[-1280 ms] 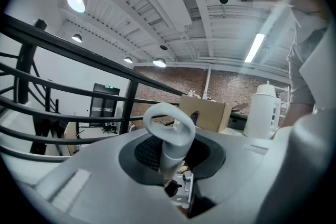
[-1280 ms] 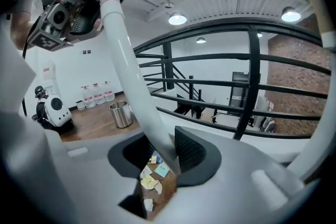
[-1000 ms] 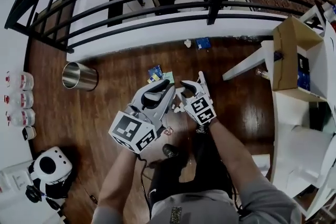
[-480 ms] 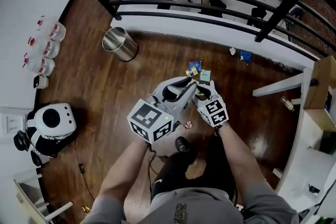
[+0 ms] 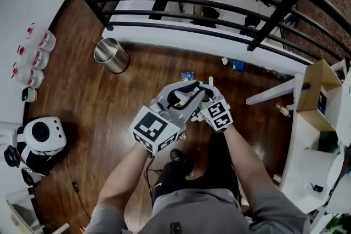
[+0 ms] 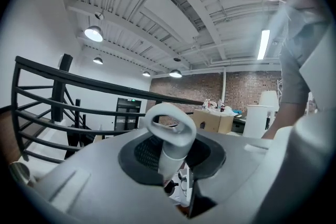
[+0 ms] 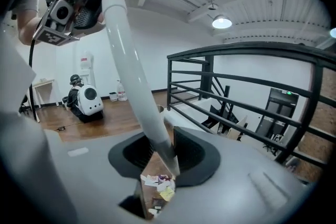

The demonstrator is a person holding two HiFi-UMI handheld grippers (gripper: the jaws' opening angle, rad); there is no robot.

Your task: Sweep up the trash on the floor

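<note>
A white pole with a loop at its top end stands between both grippers in front of the person. My left gripper is shut on it just under the loop, and it also shows high up in the right gripper view. My right gripper sits beside the left one, lower on the pole. Its jaws are closing with the pole between them, against one side, and a gap still shows. Paper scraps lie on the wood floor below. More litter and a blue packet lie near the railing.
A metal bin stands on the floor at the left by the black railing. Bottles and a white round-windowed carrier line the left wall. White furniture and a cardboard box fill the right side.
Both grippers have risen with the pole and drawn closer together. The head has swung, so the bin and the litter sit elsewhere in the view.
</note>
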